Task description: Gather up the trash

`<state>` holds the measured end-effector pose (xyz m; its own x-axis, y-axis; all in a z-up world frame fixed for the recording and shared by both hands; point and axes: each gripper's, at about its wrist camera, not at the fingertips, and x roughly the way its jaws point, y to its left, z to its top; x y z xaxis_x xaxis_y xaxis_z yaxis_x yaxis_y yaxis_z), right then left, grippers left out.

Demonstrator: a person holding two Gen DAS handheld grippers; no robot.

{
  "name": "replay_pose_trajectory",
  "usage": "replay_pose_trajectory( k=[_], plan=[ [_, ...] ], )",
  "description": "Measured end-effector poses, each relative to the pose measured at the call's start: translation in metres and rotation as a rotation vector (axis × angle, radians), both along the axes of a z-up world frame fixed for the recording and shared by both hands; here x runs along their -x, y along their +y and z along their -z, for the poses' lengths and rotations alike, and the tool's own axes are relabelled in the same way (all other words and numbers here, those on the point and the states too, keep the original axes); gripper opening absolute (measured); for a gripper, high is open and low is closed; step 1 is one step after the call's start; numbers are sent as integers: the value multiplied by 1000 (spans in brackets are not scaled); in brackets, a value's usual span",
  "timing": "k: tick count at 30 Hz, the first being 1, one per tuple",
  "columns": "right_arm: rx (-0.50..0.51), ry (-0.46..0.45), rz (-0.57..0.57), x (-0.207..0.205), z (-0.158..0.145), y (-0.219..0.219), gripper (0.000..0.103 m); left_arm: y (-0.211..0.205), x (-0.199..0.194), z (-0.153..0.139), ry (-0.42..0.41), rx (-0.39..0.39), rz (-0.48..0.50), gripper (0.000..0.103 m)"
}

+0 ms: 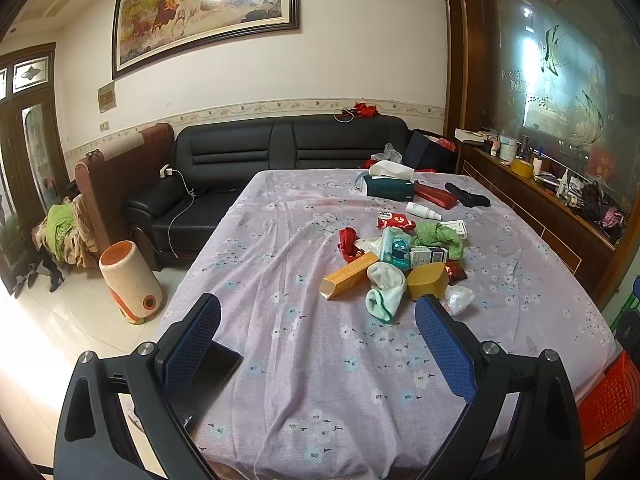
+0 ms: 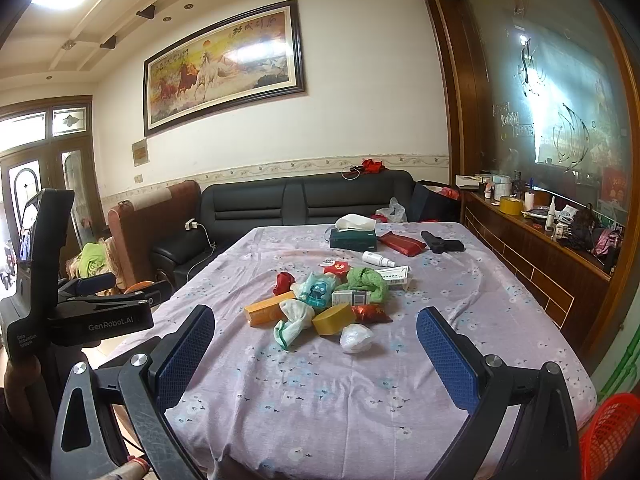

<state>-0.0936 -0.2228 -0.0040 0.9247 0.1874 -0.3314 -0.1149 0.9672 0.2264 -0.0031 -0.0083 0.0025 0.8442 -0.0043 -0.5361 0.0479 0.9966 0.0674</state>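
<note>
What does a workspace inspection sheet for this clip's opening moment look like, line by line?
Surface: table under a lilac floral cloth, wrinkled.
Job's things: trash pile mid-table with orange carton, crumpled white cloth, yellow box, clear plastic wad, teal wipes packet, green rag; red mesh basket at the near right table edge.
Clutter: tissue box, red pouch, white spray bottle, black object at the far end.
Grippers: left gripper and right gripper both open, empty, short of the pile.
Cables: white charger cable on the black sofa.
Surroundings: horse painting, cluttered side shelf, tipped orange-and-cream bin on the floor.
</note>
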Motion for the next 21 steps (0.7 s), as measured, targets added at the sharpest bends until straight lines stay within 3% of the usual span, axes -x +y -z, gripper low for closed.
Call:
replay_pose_trajectory(
  k=[4, 15, 21],
  plan=[
    [-11, -1, 0, 1, 0, 0, 102, 1, 0, 0, -6, 21, 1, 97],
    [-6, 1, -1, -1, 2, 2, 102, 0, 1, 2, -7, -13, 1, 97],
    [13, 7, -6, -6, 3, 3, 102, -1, -5, 7, -8, 29, 21, 97]
  ],
)
